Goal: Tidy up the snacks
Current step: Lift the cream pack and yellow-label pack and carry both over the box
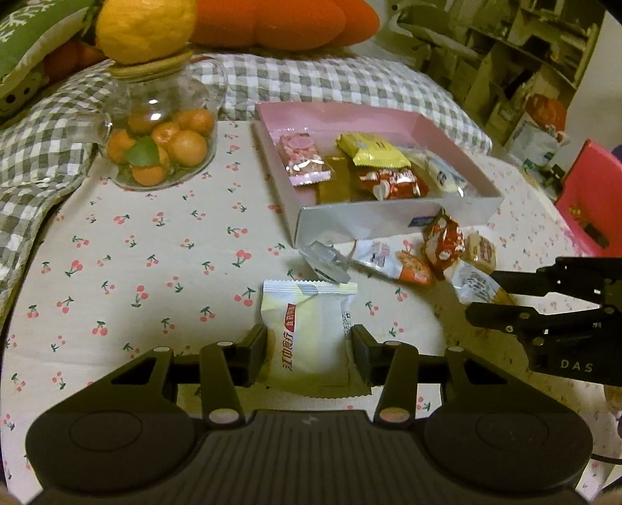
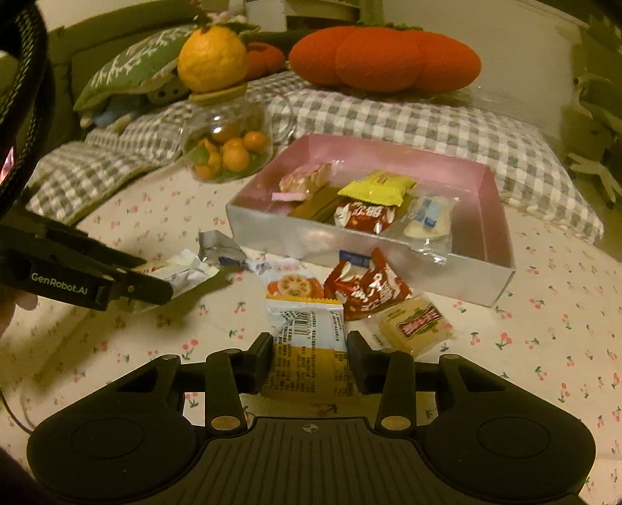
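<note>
My left gripper (image 1: pixel 309 338) is shut on a pale yellow snack packet (image 1: pixel 307 314) with red print, held just above the cherry-print cloth. The right wrist view shows that gripper (image 2: pixel 155 277) at the left edge with the packet (image 2: pixel 182 270) in its jaws. My right gripper (image 2: pixel 309 345) is shut on a white, blue and yellow packet (image 2: pixel 307 338) with a barcode. A pink-lined silver box (image 2: pixel 501 268) holds several snacks. A red packet (image 2: pixel 365 291), a pale square biscuit (image 2: pixel 416 324) and an orange-and-white packet (image 2: pixel 291 285) lie loose in front of it.
A glass jar of small oranges (image 1: pixel 163 147) stands back left with a big yellow citrus (image 1: pixel 145 29) on its lid. A crumpled silver wrapper (image 2: pixel 217 246) lies near the box. Behind are a checked blanket (image 2: pixel 388 116) and an orange cushion (image 2: pixel 385 58); a red box (image 1: pixel 591 194) sits far right.
</note>
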Motion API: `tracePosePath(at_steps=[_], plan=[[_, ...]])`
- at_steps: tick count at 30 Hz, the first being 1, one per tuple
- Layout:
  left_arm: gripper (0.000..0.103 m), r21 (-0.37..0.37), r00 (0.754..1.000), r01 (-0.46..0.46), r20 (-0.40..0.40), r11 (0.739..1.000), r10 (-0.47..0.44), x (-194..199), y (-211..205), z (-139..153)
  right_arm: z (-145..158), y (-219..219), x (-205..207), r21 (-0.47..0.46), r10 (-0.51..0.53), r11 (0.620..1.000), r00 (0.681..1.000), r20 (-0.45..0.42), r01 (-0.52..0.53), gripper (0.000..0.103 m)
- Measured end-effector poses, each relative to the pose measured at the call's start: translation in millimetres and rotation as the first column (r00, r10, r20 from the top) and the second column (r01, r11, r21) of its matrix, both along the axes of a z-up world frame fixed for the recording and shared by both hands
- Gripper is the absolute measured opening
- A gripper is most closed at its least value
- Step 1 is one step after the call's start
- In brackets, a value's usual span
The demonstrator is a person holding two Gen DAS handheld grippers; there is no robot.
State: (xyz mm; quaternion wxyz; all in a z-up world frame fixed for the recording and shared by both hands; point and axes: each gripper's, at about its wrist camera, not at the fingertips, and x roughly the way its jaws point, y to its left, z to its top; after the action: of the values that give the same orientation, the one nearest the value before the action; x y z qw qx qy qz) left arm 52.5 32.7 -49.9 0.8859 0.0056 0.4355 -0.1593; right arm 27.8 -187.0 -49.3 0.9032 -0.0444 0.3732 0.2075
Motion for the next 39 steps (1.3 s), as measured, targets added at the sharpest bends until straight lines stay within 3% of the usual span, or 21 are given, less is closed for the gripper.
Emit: tracePosePath(at_steps=[17,26,39], plan=[[0.043,-0.153,0.998,-0.056,0.023,0.987,0.061,0,16,29,27,-28,7,0.116,-0.088,0.990,0.996,0.015,0.085,0.039],[0.043,-0.190,0.996,-0.052,0.062,0.980,0.065,1,4,44,37,-38,19,0.155,-0.133,0.980,0.991,0.023,0.128,0.039],[0.043,-0.233,0.991,-0.089,0.077,0.968,0.110,30,-22,42,42,-67,61,0.253,-0.273,0.930,0.962,-0.015,0.267,0.039]])
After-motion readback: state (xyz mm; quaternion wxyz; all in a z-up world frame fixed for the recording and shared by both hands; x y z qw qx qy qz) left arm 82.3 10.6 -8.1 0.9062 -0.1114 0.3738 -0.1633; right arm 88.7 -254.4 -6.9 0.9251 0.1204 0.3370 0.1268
